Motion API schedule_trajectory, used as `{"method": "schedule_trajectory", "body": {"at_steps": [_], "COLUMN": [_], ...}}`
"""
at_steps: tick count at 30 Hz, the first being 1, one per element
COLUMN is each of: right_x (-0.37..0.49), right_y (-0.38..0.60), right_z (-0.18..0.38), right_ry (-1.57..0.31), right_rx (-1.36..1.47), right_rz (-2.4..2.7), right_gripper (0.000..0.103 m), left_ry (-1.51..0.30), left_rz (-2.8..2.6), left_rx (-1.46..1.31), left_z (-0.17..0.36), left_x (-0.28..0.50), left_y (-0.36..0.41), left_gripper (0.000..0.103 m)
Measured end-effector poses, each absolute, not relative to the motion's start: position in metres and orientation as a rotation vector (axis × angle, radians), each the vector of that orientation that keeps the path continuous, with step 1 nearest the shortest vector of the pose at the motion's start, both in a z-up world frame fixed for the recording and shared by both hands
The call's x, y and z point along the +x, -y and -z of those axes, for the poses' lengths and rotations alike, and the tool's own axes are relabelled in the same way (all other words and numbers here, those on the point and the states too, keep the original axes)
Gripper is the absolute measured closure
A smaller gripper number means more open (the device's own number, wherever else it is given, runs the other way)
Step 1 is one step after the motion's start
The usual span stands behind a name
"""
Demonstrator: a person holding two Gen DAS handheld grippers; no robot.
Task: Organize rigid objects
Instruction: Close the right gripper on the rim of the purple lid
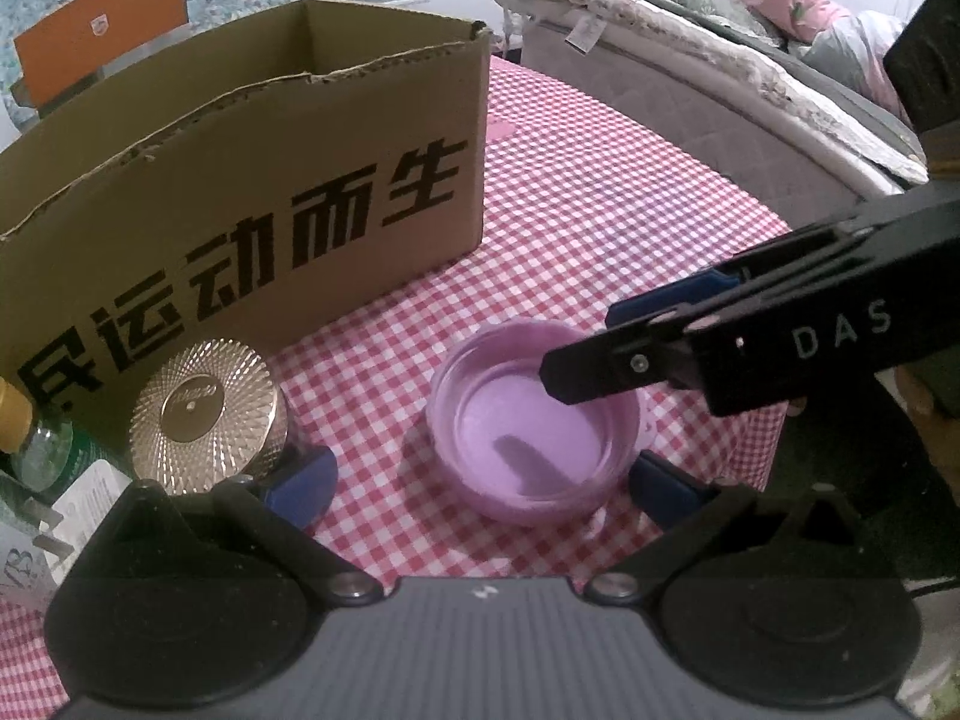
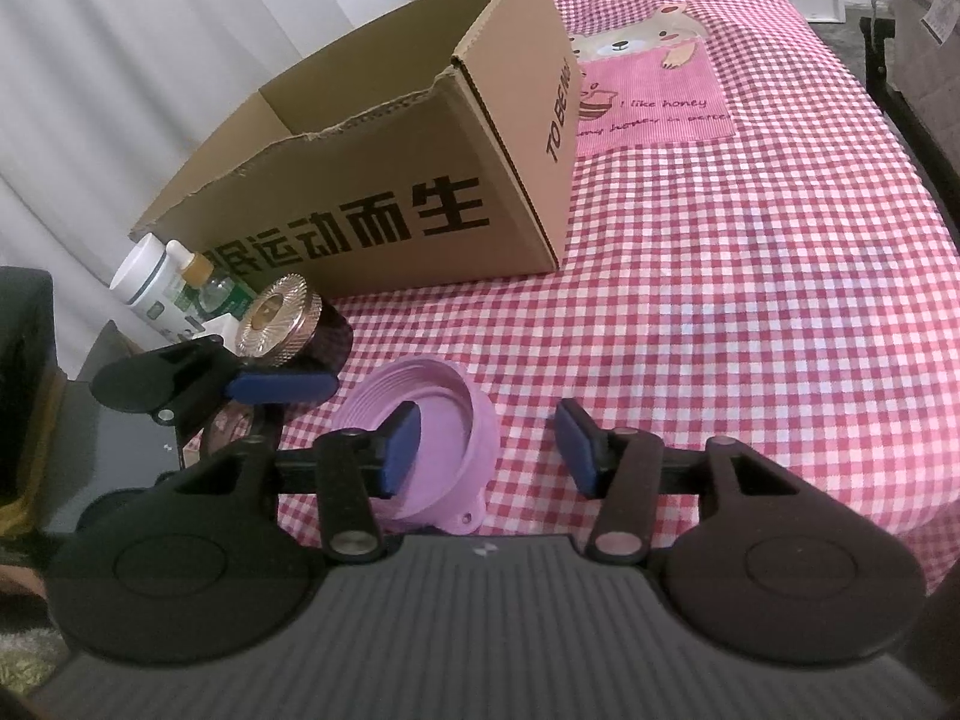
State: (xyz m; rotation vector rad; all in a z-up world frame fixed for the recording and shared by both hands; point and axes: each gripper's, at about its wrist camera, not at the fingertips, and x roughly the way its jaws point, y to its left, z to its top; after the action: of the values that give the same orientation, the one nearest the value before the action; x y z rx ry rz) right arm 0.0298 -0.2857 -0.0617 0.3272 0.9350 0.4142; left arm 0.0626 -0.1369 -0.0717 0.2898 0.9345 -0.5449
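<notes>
A shallow purple lid [image 1: 534, 426], lying open side up on the red-and-white checked tablecloth [image 1: 600, 228], occupied the centre of the left wrist view, between the spread fingers of the left gripper [image 1: 480, 483], whose blue pads [image 1: 303, 483] flanked it without visible contact. The right gripper [image 2: 489, 447] also had its fingers apart; one pad [image 2: 402, 450] sat inside the lid's bowl and the other stood clear over the cloth, so that the near wall of the lid lay between them, ungripped. A gold-capped jar [image 1: 204, 414] stood just left of the lid, before an open cardboard box [image 1: 252, 180] printed with black characters. A white bottle [image 2: 147, 285] and a small clear bottle [image 2: 207, 285] lay beside the box's near corner.
</notes>
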Motion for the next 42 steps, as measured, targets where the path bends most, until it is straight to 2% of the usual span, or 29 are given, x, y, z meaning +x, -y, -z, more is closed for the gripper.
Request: {"method": "schedule_trajectory", "body": {"at_steps": [42], "right_x": [0.0273], "right_y": [0.2833], "right_z": [0.0622], "right_ry": [-0.929], "right_rx": [0.332], "right_rz": [-0.413], "right_gripper": [0.047], "left_ry": [-0.905], "left_rz": [0.527], "left_rx": [0.315], "left_z": [0.0734], "left_x": [0.0584], "left_y": [0.1397], "left_gripper": [0.000]}}
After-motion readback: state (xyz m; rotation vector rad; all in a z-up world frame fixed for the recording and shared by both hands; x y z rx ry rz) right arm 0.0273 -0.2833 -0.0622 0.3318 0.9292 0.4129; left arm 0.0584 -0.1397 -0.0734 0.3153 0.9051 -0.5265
